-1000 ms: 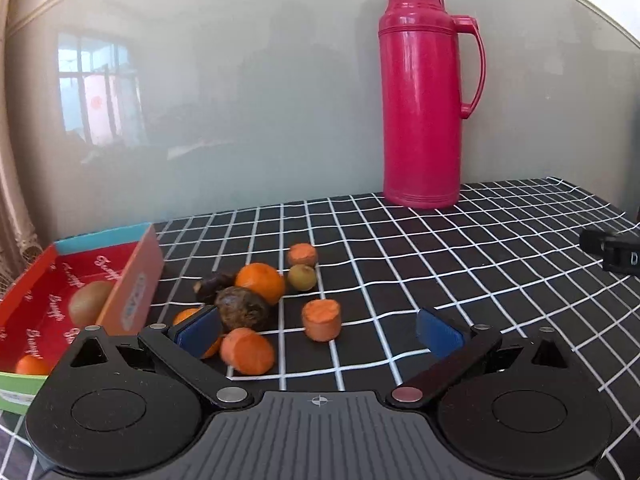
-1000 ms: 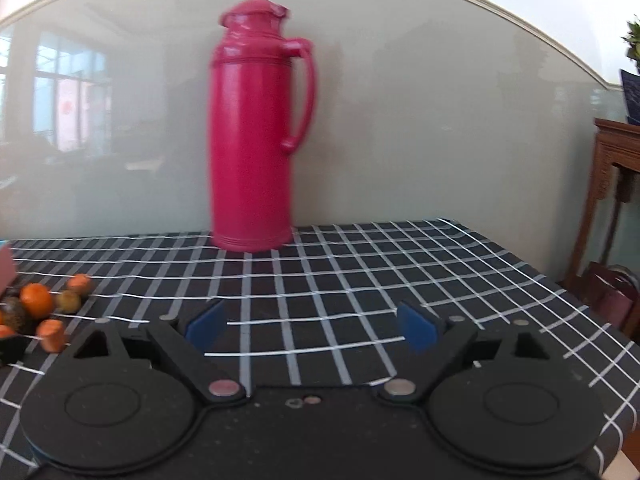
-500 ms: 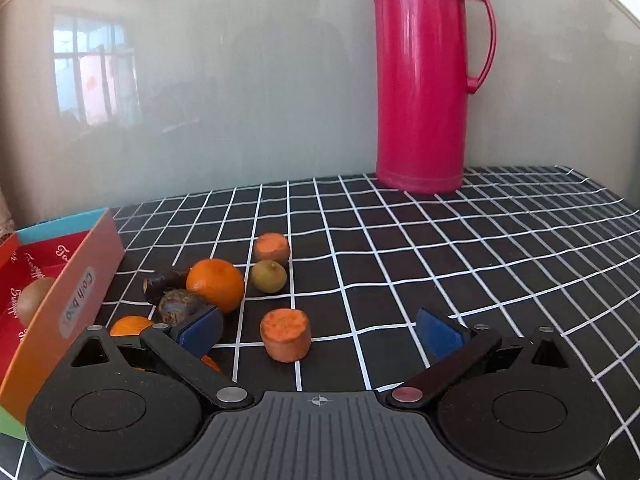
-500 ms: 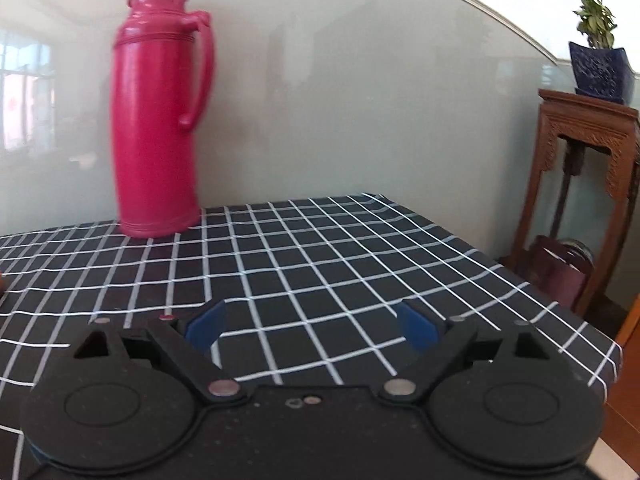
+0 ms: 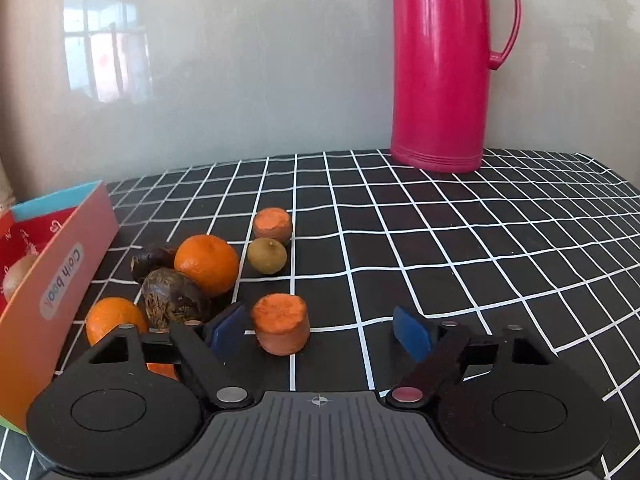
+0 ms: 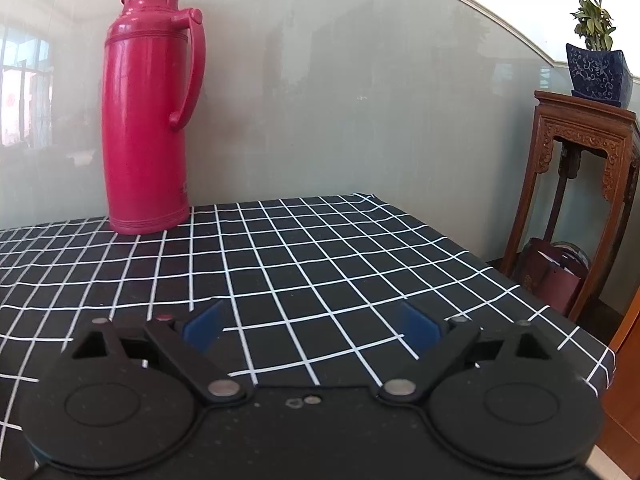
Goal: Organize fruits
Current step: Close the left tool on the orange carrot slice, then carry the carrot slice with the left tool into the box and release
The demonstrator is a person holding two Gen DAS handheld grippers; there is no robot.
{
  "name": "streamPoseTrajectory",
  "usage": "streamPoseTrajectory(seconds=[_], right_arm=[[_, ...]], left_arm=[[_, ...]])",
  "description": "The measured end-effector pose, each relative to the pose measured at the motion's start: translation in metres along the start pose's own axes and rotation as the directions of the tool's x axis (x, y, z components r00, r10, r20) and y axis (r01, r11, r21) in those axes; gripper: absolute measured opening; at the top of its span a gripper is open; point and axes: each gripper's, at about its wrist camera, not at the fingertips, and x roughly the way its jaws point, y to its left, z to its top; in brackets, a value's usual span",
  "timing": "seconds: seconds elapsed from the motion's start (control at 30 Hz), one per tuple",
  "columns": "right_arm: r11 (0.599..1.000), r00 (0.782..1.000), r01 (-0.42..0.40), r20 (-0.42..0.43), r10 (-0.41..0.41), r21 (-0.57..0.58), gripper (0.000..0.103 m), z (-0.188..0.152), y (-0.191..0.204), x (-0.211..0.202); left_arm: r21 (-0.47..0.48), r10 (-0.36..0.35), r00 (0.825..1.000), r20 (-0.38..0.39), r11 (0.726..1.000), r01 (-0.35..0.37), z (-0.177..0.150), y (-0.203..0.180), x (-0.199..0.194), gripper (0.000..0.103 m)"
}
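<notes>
My left gripper (image 5: 316, 330) sits low over the black grid tablecloth (image 5: 440, 248), jaws apart and just been closing in; nothing pinched. The near carrot chunk (image 5: 281, 323) stands between the blue pads (image 5: 228, 326), just beside the left-hand one, well clear of the other; can't tell if it touches the pad. Rest of the fruit pile is ahead and to the left: a dark wrinkled fruit (image 5: 174, 298) right by the left-hand pad, an orange (image 5: 207, 264) behind it, a small dark piece (image 5: 152, 258) further back, a greenish round fruit (image 5: 267, 255), a second carrot chunk (image 5: 273, 223) at the far end. Another orange (image 5: 114, 318) lies partly hidden behind my left finger linkage, close to the box.

Box (image 5: 60, 280) at the left edge, orange outer wall, red lining; inside it one brownish round fruit (image 5: 16, 278) shows, mostly cut off by the wall. Rest of the inside is out of view.

Red thermos (image 5: 444, 64) upright at the back, well apart from the fruit.

My right gripper (image 6: 312, 326) is released, jaws wide, only bare cloth between them; no fruit in its view. Thermos back left there, a wooden stand (image 6: 580, 200) with a potted plant (image 6: 598, 68) off the table's right side.
</notes>
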Motion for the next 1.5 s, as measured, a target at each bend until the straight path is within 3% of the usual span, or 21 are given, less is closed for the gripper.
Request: streamPoseTrajectory(seconds=[0.1,0.17,0.33,1.0,1.5], right_arm=[[1.000,1.000,0.025,-0.011,-0.025,0.009,0.094,0.000,-0.004,0.006],[0.999,0.999,0.029,-0.022,-0.029,0.021,0.094,0.000,-0.007,0.009],[0.999,0.999,0.034,-0.029,-0.033,0.019,0.094,-0.001,-0.007,0.010],[0.999,0.999,-0.001,-0.044,0.002,0.037,0.094,0.005,0.006,0.002],[0.998,0.998,-0.034,-0.050,0.036,0.046,0.094,0.013,0.033,-0.009]], left_arm=[[-0.022,-0.003,1.000,-0.017,1.000,0.002,0.001,0.004,0.004,0.080],[-0.033,-0.014,0.999,-0.029,0.999,0.013,0.002,0.005,0.007,0.070],[-0.034,-0.025,1.000,-0.017,0.999,0.025,0.003,0.005,0.007,0.031],[-0.019,-0.062,0.996,0.060,0.998,0.063,0.008,0.014,-0.033,0.031],[-0.038,0.000,0.993,0.122,0.999,0.005,0.012,0.054,-0.069,0.031]])
